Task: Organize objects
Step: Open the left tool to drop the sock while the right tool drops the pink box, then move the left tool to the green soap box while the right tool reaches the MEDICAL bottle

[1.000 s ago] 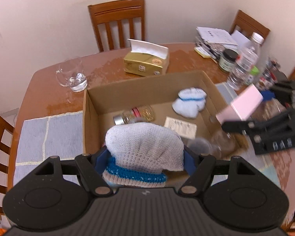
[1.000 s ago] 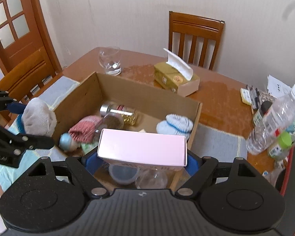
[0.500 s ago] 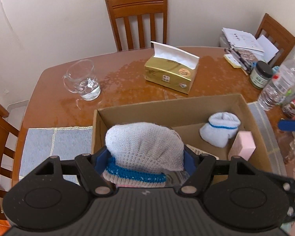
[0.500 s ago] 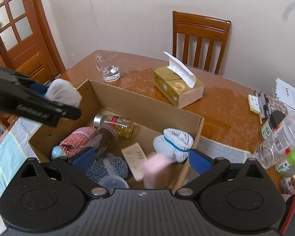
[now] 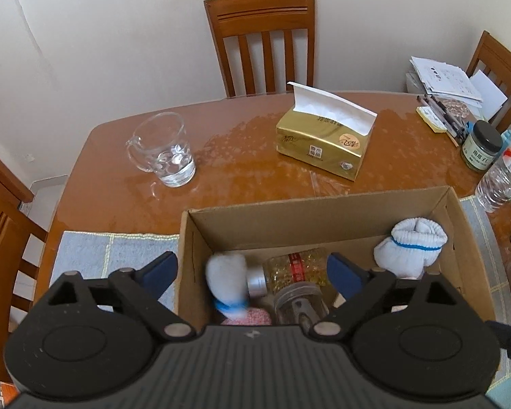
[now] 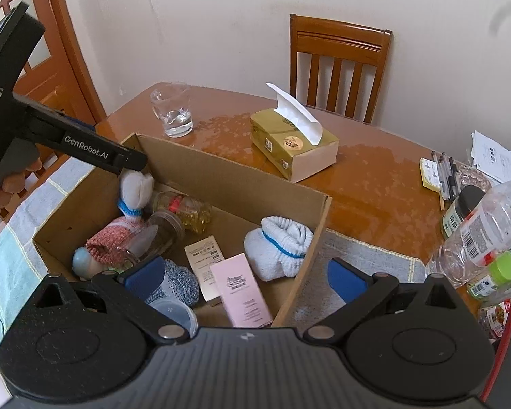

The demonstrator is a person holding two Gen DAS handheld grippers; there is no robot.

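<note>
Cardboard is what the box (image 6: 221,173) on the desk (image 6: 374,184) is made of. A grey sock bundle (image 5: 226,281), blurred and perhaps in mid-air, is seen inside it below the left tongs (image 5: 252,272), whose jaws are spread wide. The right tongs (image 6: 242,279) are likewise held apart above a pink box (image 6: 242,293) lying inside.

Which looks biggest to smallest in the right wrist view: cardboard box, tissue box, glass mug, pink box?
1. cardboard box, clearly largest.
2. tissue box.
3. pink box and glass mug: similar apparent size, and the pink box lies nearer the camera, so I won't rank them.
</note>
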